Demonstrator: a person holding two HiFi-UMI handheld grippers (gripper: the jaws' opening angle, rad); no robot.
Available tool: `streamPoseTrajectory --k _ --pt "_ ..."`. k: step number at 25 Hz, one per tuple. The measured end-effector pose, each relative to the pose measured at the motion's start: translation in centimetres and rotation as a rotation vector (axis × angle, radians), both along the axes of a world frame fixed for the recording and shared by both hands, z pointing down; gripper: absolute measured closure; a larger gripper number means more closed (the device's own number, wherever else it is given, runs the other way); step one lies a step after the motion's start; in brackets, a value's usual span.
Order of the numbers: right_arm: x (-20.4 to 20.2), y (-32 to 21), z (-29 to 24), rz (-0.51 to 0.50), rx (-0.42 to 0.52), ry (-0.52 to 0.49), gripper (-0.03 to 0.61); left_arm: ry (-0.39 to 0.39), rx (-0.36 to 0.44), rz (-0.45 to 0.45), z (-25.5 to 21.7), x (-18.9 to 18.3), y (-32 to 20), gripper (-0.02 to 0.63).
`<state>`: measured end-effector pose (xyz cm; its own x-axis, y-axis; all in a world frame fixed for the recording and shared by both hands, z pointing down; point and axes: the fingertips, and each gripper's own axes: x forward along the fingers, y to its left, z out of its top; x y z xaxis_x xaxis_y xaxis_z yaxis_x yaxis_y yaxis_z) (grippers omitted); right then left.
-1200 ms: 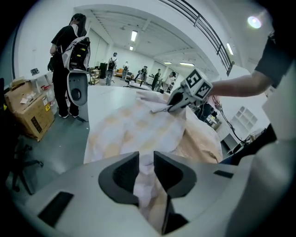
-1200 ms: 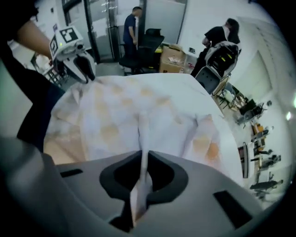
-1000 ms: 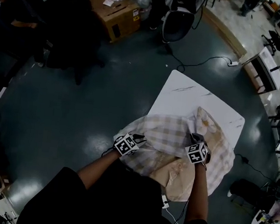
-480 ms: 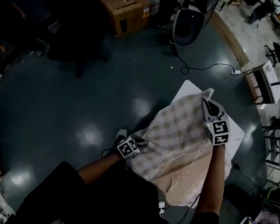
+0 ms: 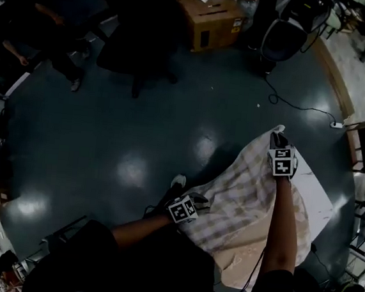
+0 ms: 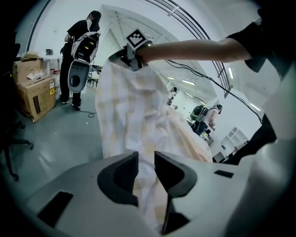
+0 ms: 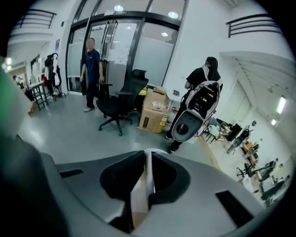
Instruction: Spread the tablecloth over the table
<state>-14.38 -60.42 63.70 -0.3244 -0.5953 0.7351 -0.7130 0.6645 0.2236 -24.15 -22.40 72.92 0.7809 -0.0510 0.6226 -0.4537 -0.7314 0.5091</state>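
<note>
The beige checked tablecloth [image 5: 245, 190] lies stretched over the white table [image 5: 324, 199], whose bare top shows only at the right edge. My right gripper [image 5: 276, 136] reaches to the far end and is shut on a corner of the cloth; a thin strip of cloth [image 7: 140, 194] runs between its jaws [image 7: 147, 157]. At the near left edge my left gripper [image 5: 201, 202] is shut on the cloth, which bunches in the gap of its jaws [image 6: 145, 159]. In the left gripper view the tablecloth [image 6: 134, 106] rises in a sheet to the right gripper [image 6: 116, 56].
A cardboard box [image 5: 211, 20] and an office chair [image 5: 282, 39] stand beyond the table, with a cable [image 5: 298, 108] and power strip [image 5: 337, 124] on the floor. Seated people [image 5: 32, 38] are at the far left. A standing person [image 7: 91, 69] and a black chair [image 7: 121, 104] show ahead.
My right gripper has swept away from me across the table with the cloth corner, pulling the bunched cloth out long. The left gripper kept its hold and shifted slightly.
</note>
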Motion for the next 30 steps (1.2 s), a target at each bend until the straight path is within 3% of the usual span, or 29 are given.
streamPoseTrajectory --k 4,8,15,23,26,30 --pt "-0.1 -0.6 0.0 0.062 0.024 0.038 0.39 0.021 0.001 -0.029 -1.1 -0.9 -0.2 0.511" --pt "2.2 0.8 -2.4 0.103 0.051 -0.036 0.387 0.019 0.004 -0.035 -1.2 -0.8 0.0 0.511" --pt "14.3 8.5 -7.4 0.317 0.103 -0.218 0.388 -0.011 0.056 0.034 -1.8 1.9 -0.1 0.511" --pt "30.6 25.2 3.5 0.477 -0.155 -0.06 0.388 -0.076 0.188 0.046 -2.2 7.7 -2.1 0.511" --pt "35.7 27.5 6.5 0.503 -0.211 -0.035 0.387 -0.129 0.22 0.033 -1.8 9.7 -3.4 0.511" --pt "40.0 26.8 9.2 0.481 -0.246 -0.027 0.365 -0.234 0.218 0.045 1.0 10.8 -4.1 0.511"
